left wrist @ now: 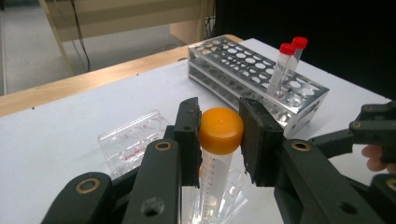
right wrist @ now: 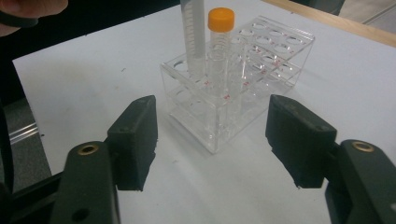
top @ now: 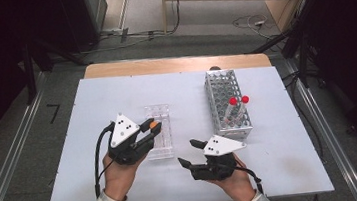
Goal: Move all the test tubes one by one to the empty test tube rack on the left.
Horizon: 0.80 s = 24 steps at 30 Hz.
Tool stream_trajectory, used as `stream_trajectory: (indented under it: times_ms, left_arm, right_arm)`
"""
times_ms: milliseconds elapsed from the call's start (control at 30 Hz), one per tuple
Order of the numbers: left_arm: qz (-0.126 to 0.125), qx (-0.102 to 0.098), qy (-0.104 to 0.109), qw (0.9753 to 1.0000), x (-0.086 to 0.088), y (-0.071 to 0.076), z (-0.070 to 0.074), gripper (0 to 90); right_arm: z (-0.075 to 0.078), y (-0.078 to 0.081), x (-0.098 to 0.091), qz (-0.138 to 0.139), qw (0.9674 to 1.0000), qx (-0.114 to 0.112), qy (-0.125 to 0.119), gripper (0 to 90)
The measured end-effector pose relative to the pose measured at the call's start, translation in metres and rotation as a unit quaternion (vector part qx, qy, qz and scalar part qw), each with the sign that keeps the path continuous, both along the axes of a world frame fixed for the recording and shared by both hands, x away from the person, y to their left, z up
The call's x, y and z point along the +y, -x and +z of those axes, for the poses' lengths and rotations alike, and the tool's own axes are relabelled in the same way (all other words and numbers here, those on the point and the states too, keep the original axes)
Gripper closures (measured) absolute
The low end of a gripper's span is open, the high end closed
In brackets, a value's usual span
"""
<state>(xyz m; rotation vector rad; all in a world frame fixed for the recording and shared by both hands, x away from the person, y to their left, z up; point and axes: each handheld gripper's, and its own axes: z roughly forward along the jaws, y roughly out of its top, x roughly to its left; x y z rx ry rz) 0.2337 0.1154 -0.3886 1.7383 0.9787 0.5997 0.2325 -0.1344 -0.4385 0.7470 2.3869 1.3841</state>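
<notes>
The left gripper (top: 150, 130), a black two-jaw tool with a grey three-cornered plate on top, is clamped on the orange screw cap of a clear graduated plastic tube (left wrist: 220, 131); in the left gripper view the two pads press the cap from either side and the tube's body hangs straight down between the jaws. Directly under this gripper sits the clear acrylic tube rack (top: 159, 131), and the lower part of the held tube is inside it or just above it; which, I cannot tell. In the right gripper view a second orange-capped clear tube (right wrist: 219, 42) stands upright in the same rack, just beside the held one.

The white table top (top: 96, 154) lies beneath both tools. To the right of the left gripper, and apart from it, the right gripper (top: 188, 153) points back toward the acrylic rack. Its jaws stand wide apart with nothing between the pads but bare table, and the rack's near corner lies just ahead of them.

Beyond the right gripper and further to its right stands the silver perforated metal tube rack (top: 227, 100), which holds two clear tubes with red caps (top: 238, 103) leaning side by side near the end closest to that gripper.
</notes>
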Motion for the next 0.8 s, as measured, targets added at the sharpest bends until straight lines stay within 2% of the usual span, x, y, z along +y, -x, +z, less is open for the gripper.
stream_trajectory:
  times_ms: [233, 800]
  left_arm:
    - [0.002, 0.005, -0.009, 0.9999, -0.003, -0.002, -0.007, 70.5]
    - [0.008, 0.026, -0.049, 0.9984, -0.015, -0.002, -0.03, 69.1]
  right_arm:
    - [0.0, -0.001, -0.001, -0.016, 0.9999, -0.003, 0.0, 24.0]
    - [-0.001, -0.001, 0.0, -0.015, 0.9999, 0.0, 0.003, 24.0]
